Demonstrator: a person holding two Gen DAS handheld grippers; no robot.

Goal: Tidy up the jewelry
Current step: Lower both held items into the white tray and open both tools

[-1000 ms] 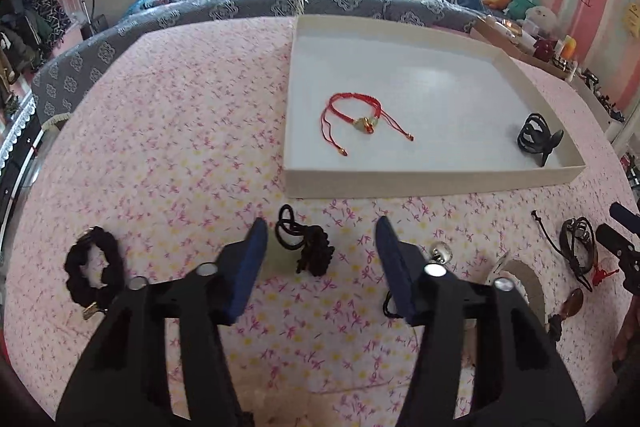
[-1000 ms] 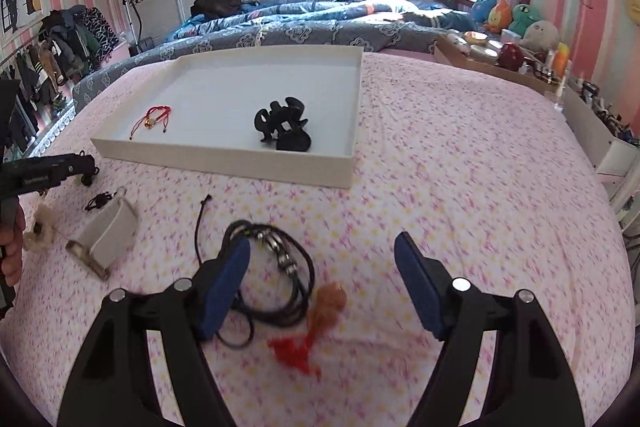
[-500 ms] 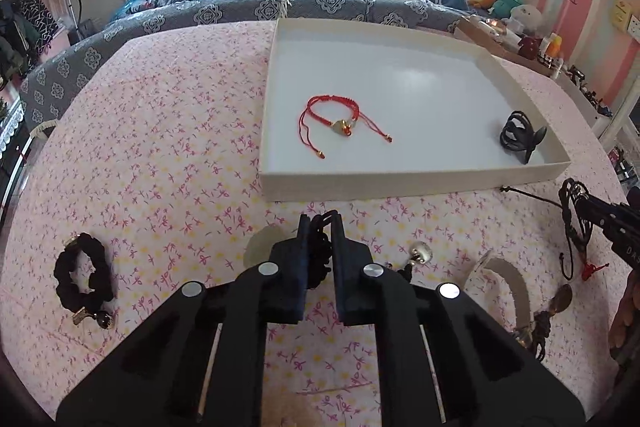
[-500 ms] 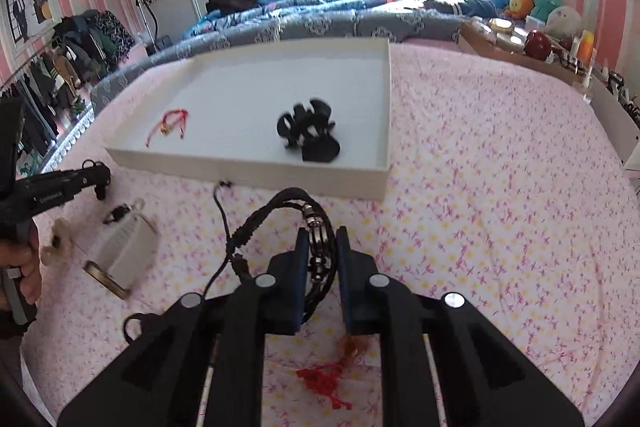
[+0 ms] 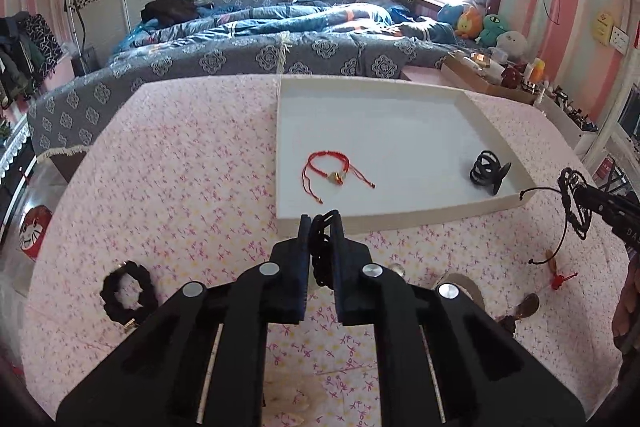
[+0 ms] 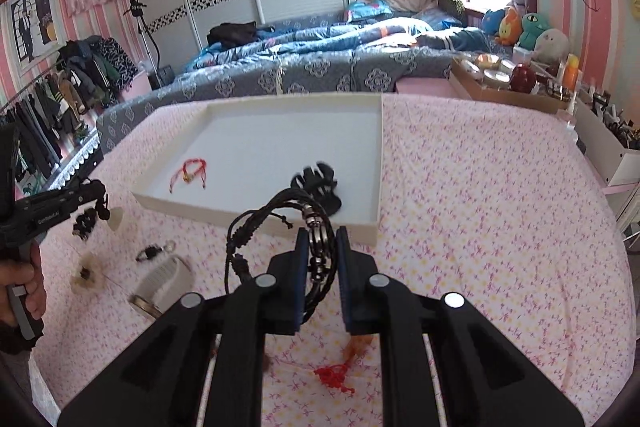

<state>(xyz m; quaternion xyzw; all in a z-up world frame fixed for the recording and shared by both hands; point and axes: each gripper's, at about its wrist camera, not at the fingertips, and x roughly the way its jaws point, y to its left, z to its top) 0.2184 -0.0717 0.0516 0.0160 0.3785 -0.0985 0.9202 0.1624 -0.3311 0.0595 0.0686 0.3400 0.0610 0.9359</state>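
My left gripper (image 5: 321,223) is shut on a black beaded bracelet (image 5: 321,255), lifted off the pink floral cloth just short of the white tray (image 5: 404,223). In the tray lie a red string bracelet (image 5: 332,171) and a black hair claw (image 5: 488,171). My right gripper (image 6: 322,233) is shut on a black cord bracelet with metal beads (image 6: 316,227), raised in front of the white tray (image 6: 280,219); its loops arch up to the left. The right wrist view also shows the left gripper (image 6: 94,193) at the far left with the beaded bracelet (image 6: 86,221) dangling.
On the cloth lie a black scrunchie (image 5: 126,293), a beige strap (image 6: 164,277), a small keyring (image 6: 154,251) and a red tassel with an amber bead (image 6: 338,373). A blue-quilted bed (image 5: 280,39) stands behind; a cluttered shelf (image 6: 520,79) is at the right.
Both grippers went from open to shut, the left on the beaded bracelet and the right on the cord bracelet, and both then rose off the cloth with their pieces.
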